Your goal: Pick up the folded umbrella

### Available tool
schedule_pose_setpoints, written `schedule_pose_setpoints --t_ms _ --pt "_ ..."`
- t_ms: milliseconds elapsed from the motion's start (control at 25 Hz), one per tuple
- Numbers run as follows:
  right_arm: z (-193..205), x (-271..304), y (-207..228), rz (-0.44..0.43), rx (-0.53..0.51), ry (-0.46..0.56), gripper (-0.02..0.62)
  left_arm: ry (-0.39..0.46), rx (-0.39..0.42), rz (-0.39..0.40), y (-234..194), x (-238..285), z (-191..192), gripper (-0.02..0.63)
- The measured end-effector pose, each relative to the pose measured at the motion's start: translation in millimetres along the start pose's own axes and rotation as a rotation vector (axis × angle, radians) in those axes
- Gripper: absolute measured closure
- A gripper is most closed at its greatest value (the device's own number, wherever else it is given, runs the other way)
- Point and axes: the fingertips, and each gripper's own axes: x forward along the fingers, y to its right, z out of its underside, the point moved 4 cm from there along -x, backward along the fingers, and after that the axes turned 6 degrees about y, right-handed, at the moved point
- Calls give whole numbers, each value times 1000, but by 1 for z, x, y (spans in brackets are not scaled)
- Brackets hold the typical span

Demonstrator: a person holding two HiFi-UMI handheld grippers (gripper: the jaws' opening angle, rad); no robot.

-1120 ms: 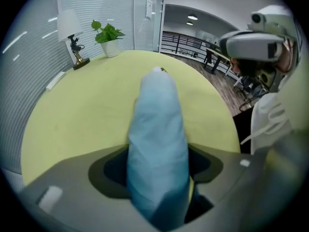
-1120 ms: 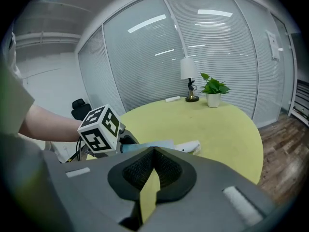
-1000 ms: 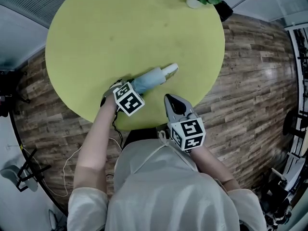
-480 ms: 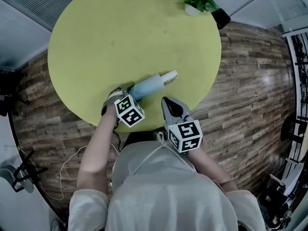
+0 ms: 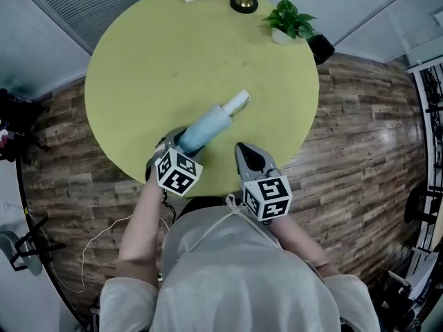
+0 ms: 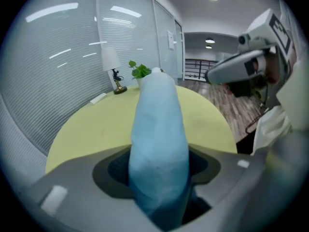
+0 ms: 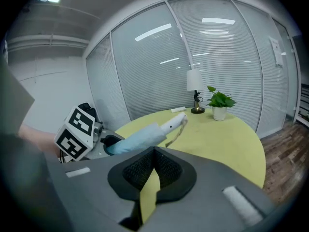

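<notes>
My head camera sits high above the round table [image 5: 152, 61] and faces steeply down, far enough off to take in the whole top and the floor [image 5: 360, 116] around it. The left gripper view rides low and close, looking along the folded umbrella [image 6: 157, 144] toward the potted plant [image 6: 140, 71] and lamp [image 6: 110, 60] at the far edge. The right gripper view faces that same edge from alongside. All three views share the umbrella, plant and lamp. The right gripper view also catches the left gripper [image 7: 115, 145], and the left gripper view catches the right gripper [image 6: 212, 75].
</notes>
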Motion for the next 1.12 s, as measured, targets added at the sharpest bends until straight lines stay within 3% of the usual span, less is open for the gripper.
schedule_pose_setpoints --t_ms 320,640,840,960,1120 --pt "-29 9 -22 -56 -58 62 595 298 -81 -200 -24 -79 -46 321" --pt "-53 20 -43 -124 -115 102 595 572 -252 -370 -54 -151 -70 321" --pt "-67 18 -55 -200 -71 166 595 729 -398 -523 -59 -186 -59 321" --pt "-74 17 -62 -226 -86 202 595 797 -517 -574 -61 -202 -46 321" --pt "-78 14 -68 -234 -103 209 595 801 -582 -612 -67 -215 -31 321"
